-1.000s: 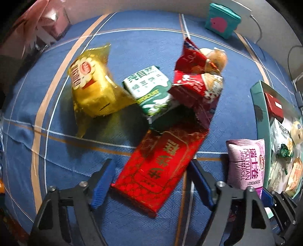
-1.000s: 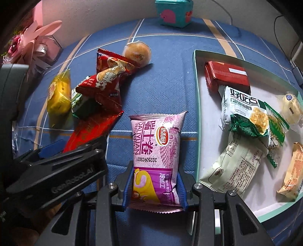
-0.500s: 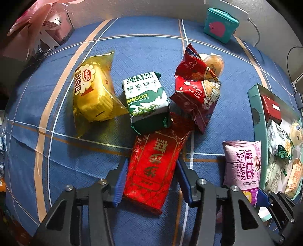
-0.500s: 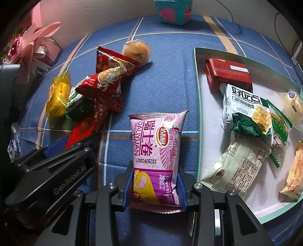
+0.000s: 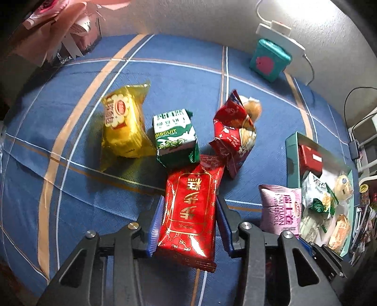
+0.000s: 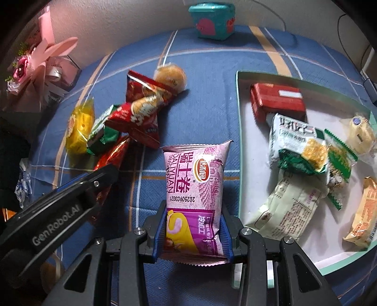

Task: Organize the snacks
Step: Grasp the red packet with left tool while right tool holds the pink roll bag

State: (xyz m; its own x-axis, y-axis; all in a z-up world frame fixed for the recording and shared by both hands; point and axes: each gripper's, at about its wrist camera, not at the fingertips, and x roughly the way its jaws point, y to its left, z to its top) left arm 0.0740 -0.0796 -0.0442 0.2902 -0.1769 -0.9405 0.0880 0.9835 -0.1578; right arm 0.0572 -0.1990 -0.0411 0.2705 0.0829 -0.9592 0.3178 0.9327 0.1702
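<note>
The cloth is blue, crossed by tan and white lines. On it lie a yellow packet, a green-and-white biscuit pack and a red packet with gold characters. The pink-and-purple roll packet lies beside a teal-rimmed tray with a white floor.

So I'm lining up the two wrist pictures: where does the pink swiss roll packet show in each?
Left wrist view: the pink swiss roll packet lies at lower right, next to the teal tray.
Right wrist view: it is at bottom centre, clamped between the right gripper jaws.
Shared landmark: the teal box with a pink animal at the cloth's far edge.
</note>
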